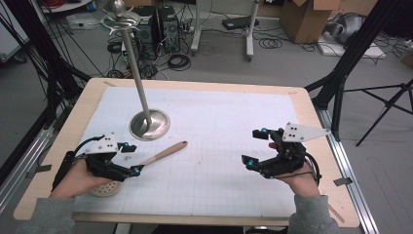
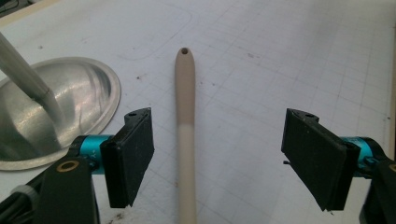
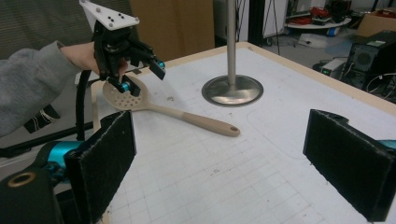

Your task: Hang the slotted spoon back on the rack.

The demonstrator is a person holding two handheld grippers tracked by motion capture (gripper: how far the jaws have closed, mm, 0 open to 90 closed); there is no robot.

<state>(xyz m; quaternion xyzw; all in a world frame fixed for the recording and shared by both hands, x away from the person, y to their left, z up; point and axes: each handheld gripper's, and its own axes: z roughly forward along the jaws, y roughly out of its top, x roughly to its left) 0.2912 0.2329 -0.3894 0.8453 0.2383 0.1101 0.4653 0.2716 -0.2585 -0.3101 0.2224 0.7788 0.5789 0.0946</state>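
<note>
Left gripper straddled the slotted spoon's handle, fingers spread to pinch it; right gripper idled, fingers spread.

A lab: computer towers, floor cables, tripod, cardboard boxes.

Spoon: the beige slotted spoon lies flat on the white gridded mat, handle towards the centre.
Stand: the round steel stand base sits just behind the handle — near, not touching.
Left gripper: over the spoon (handle between its jaws).
Right gripper: well apart — at the mat's right.
</note>
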